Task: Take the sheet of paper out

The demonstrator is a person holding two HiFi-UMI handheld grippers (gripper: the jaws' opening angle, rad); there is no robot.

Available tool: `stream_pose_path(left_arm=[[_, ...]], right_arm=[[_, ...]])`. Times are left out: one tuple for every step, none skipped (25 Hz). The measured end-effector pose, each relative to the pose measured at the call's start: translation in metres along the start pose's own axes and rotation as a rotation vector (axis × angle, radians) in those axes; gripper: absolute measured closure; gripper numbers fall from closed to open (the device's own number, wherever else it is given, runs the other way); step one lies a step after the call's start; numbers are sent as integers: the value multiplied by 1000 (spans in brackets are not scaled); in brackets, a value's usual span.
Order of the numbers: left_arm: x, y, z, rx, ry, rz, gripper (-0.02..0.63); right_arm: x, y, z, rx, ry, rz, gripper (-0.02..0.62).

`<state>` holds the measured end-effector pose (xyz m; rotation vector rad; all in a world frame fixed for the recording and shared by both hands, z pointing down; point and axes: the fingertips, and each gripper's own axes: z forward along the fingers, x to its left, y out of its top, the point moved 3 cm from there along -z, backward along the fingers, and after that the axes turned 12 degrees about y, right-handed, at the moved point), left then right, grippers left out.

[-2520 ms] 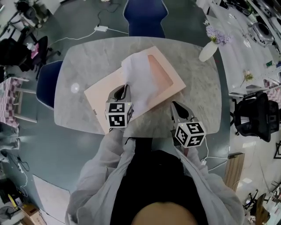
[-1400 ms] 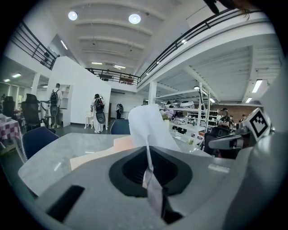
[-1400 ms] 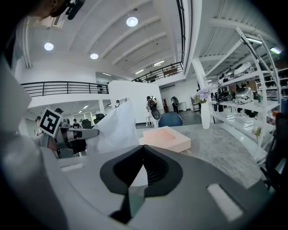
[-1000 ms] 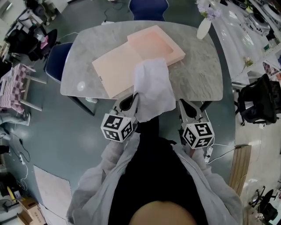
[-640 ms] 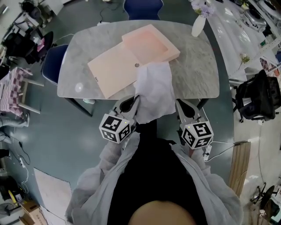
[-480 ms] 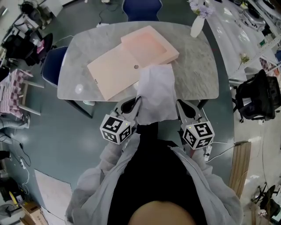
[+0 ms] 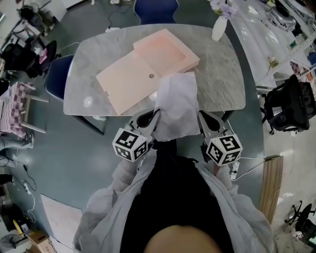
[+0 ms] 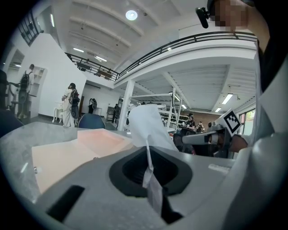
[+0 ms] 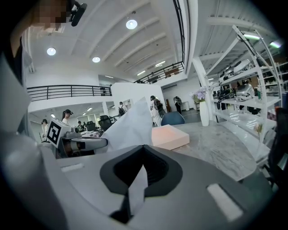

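Observation:
The white tissue sheet (image 7: 175, 101) hangs in the air over the table's near edge, out of the open pink box (image 7: 165, 52). My left gripper (image 7: 154, 114) is shut on its near left corner, and my right gripper (image 7: 201, 116) is shut on its near right corner. In the left gripper view a strip of the sheet (image 8: 146, 123) runs down into the closed jaws of that gripper (image 8: 147, 173). The right gripper view shows the sheet (image 9: 130, 126) pinched the same way, with the box (image 9: 171, 134) behind it.
The box's flat pink lid (image 7: 126, 81) lies left of the box on the marble table (image 7: 222, 74). A white vase with flowers (image 7: 218, 27) stands at the far right corner. Blue chairs (image 7: 155, 10) flank the table, and a black chair (image 7: 284, 106) is at the right.
The sheet lay over the box with only the left gripper at it; now it is drawn back towards me, clear of the box, held by both grippers. Over the last second little moved.

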<state>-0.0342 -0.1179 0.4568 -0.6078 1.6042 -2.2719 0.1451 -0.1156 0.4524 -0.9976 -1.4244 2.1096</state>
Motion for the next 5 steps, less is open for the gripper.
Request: stream_pose_path(left_arm=[[-1, 0, 0, 3, 0, -1, 601], [-1, 0, 0, 5, 1, -2, 601], [-1, 0, 0, 7, 3, -2, 601], [-1, 0, 0, 8, 5, -3, 601], [-2, 0, -1, 10, 6, -3, 601]], right_arm=[[0, 0, -1, 0, 0, 1, 588], [0, 1, -1, 0, -1, 2, 588], [1, 1, -2, 1, -1, 2, 587], [1, 2, -2, 1, 0, 2, 588], [1, 2, -2, 1, 0, 2, 588]])
